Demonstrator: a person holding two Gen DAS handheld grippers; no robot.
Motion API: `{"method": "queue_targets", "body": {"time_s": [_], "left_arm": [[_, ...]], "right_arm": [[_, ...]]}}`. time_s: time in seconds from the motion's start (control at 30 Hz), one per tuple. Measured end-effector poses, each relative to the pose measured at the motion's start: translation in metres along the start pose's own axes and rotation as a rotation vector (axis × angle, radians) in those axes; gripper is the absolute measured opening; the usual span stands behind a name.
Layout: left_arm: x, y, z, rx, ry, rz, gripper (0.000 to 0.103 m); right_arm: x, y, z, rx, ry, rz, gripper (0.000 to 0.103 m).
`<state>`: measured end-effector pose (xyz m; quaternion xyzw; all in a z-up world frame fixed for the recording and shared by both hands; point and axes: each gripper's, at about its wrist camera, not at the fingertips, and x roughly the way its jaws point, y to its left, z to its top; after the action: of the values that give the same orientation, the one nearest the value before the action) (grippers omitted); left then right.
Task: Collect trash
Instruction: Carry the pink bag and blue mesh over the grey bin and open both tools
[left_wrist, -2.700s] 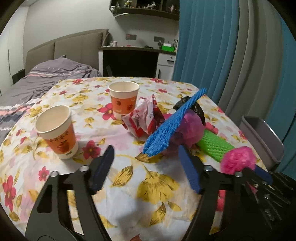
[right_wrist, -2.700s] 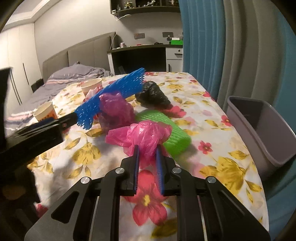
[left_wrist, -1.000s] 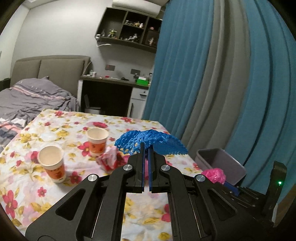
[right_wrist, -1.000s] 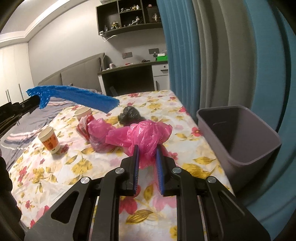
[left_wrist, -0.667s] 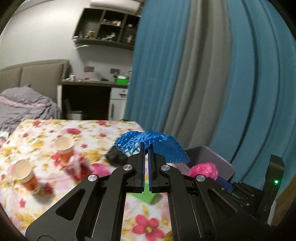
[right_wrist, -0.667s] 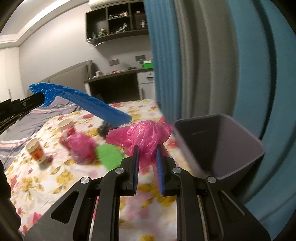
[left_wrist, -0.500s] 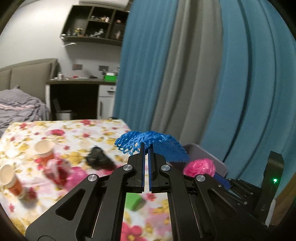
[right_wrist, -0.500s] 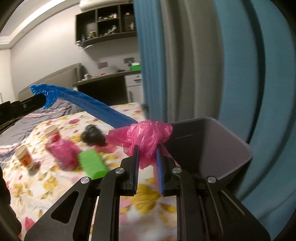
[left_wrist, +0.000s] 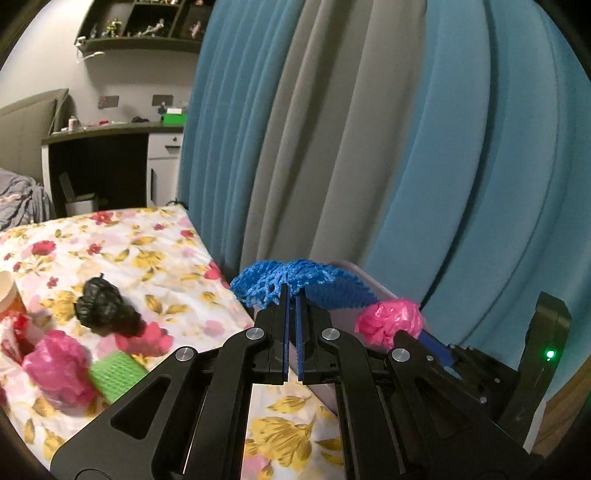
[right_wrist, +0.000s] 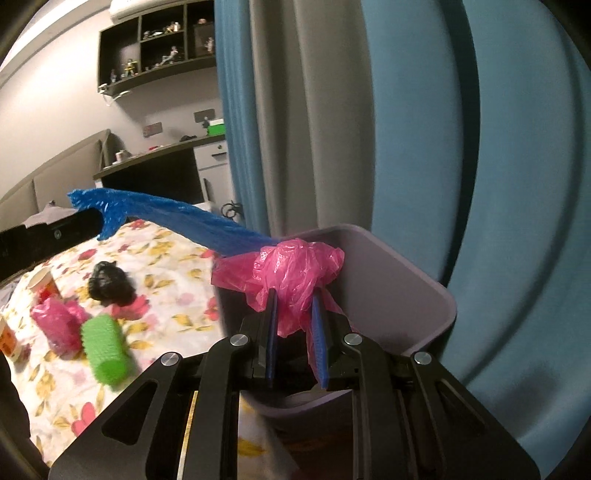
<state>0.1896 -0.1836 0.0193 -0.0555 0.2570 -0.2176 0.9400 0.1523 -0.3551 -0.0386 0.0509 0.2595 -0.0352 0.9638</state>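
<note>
My left gripper (left_wrist: 291, 295) is shut on a blue foam net (left_wrist: 295, 282), which droops to the right over the grey bin (left_wrist: 384, 291). In the right wrist view the same blue net (right_wrist: 177, 214) stretches from the left gripper toward the bin. My right gripper (right_wrist: 293, 299) is shut on a crumpled pink plastic bag (right_wrist: 295, 266), held above the open grey bin (right_wrist: 391, 280) beside the table. The pink bag (left_wrist: 389, 319) also shows in the left wrist view, just right of my left fingers.
On the floral tablecloth (left_wrist: 122, 258) lie a black bag (left_wrist: 105, 306), another pink bag (left_wrist: 59, 369), a green foam net (left_wrist: 116, 373) and paper cups (right_wrist: 42, 282). Blue and grey curtains (left_wrist: 369, 147) hang right behind the bin. A desk (left_wrist: 110, 162) stands farther back.
Both grippers have swung right, away from the table, carrying the blue net and the pink bag. The bin has come under the right gripper, and the cups have slid to the left edge.
</note>
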Motion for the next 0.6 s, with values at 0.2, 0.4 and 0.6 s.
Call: {"method": "queue_targets", "body": {"time_s": [0.2,0.4,0.6], "left_arm": [[0.03,-0.005,-0.007,0.001,0.059,-0.02,0.002],[0.053,-0.01,-0.014,-0.01,0.116,-0.045,0.002],[0.07,-0.009,-0.02,-0.046,0.171,-0.114,0.004]], "right_arm": [[0.015,-0.009,-0.002,0.016,0.024,-0.018,0.018],[0.028,-0.015,-0.003,0.021,0.046,-0.032,0.019],[0.038,-0.017,-0.004,0.021,0.061,-0.035,0.024]]}}
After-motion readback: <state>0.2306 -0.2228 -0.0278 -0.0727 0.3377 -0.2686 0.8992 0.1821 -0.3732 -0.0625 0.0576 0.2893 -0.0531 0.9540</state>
